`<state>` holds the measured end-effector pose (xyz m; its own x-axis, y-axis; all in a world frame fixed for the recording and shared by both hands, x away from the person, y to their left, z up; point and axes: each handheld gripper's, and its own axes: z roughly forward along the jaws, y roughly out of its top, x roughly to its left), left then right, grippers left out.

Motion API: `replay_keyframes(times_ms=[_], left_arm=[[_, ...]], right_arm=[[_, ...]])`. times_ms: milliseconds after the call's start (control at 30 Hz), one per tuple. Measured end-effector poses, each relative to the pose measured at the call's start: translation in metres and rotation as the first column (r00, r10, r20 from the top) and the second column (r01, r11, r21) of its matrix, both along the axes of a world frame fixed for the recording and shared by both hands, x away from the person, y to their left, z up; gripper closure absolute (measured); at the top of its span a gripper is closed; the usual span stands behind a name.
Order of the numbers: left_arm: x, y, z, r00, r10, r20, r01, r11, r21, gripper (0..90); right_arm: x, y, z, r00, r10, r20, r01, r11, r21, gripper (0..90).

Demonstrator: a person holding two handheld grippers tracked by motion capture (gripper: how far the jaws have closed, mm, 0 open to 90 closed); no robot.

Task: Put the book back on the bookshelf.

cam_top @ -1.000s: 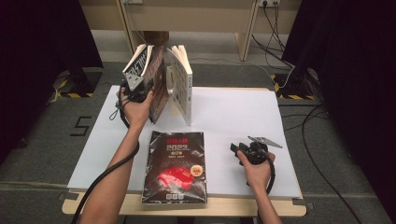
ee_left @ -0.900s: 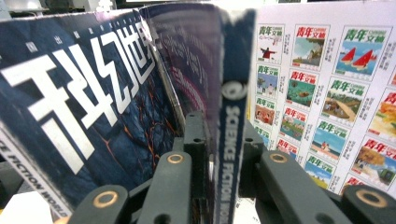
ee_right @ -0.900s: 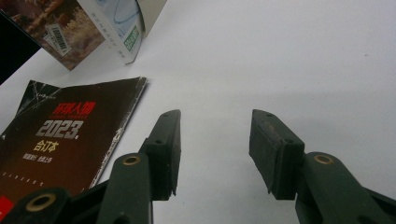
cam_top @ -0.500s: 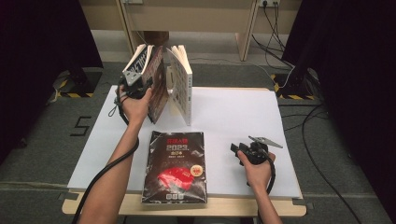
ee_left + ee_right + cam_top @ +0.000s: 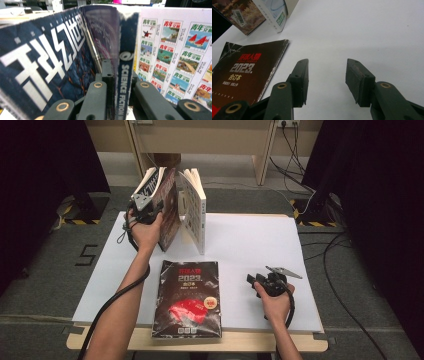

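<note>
Three magazines are on the white table point(image 5: 250, 240). A dark science fiction magazine point(image 5: 168, 212) stands upright at the back left, leaning beside a white-backed magazine point(image 5: 196, 207). My left gripper point(image 5: 146, 211) is at its spine. In the left gripper view the spine point(image 5: 125, 82) sits between the jaws of the left gripper point(image 5: 120, 75). They have just been closing and now press on it. A black "2023" magazine point(image 5: 190, 295) lies flat at the front. My right gripper point(image 5: 251, 280) hovers open to the right of it, nothing between its fingers point(image 5: 327, 67).
The white-backed magazine point(image 5: 175, 50) stands close on the right of the held one. The flat magazine's edge point(image 5: 274, 67) lies just left of the right gripper's jaws. Bare table point(image 5: 362, 30) stretches ahead of them. Cables trail on the floor at the right point(image 5: 345, 270).
</note>
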<state>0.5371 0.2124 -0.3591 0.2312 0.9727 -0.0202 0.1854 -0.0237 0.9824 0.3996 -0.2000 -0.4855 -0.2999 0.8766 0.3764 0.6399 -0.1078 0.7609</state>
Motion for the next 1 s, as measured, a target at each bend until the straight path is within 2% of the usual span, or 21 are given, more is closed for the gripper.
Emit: replay_keyframes(times_ms=[133, 400, 433, 567, 667, 700, 1000], left_arm=[[0.0, -0.002, 0.0, 0.9989, 0.008, 0.047, -0.008, 1.0, 0.001, 83.8], [0.003, 0.001, -0.003, 0.9967, 0.027, 0.077, -0.026, 0.9994, -0.023, 83.7], [0.004, 0.002, -0.003, 0.9967, 0.029, 0.077, -0.027, 0.9993, -0.024, 83.7], [0.004, 0.002, -0.004, 0.9967, 0.026, 0.076, -0.025, 0.9995, -0.016, 83.6], [0.006, 0.0, -0.009, 0.9981, 0.021, 0.057, -0.021, 0.9998, -0.007, 83.4], [0.005, 0.0, -0.011, 0.9976, 0.024, 0.065, -0.023, 0.9996, -0.013, 83.4], [0.002, -0.001, -0.01, 0.999, 0.021, 0.04, -0.021, 0.9998, 0.002, 81.7]], right_arm=[[0.0, -0.001, -0.001, 1.0, 0.004, 0.005, -0.004, 1.0, -0.005, 54.1], [0.0, -0.002, -0.001, 1.0, 0.001, 0.006, -0.001, 1.0, -0.009, 54.1], [0.0, -0.001, -0.001, 1.0, -0.004, -0.007, 0.004, 1.0, 0.006, 54.1], [0.0, -0.001, -0.001, 1.0, -0.005, -0.006, 0.005, 1.0, 0.006, 54.1], [0.0, 0.0, -0.002, 1.0, 0.001, -0.002, -0.001, 1.0, 0.002, 54.1], [0.0, 0.0, -0.002, 1.0, 0.0, -0.002, 0.0, 1.0, 0.003, 54.1], [0.0, 0.0, -0.001, 1.0, -0.002, -0.007, 0.003, 1.0, 0.006, 54.1]])
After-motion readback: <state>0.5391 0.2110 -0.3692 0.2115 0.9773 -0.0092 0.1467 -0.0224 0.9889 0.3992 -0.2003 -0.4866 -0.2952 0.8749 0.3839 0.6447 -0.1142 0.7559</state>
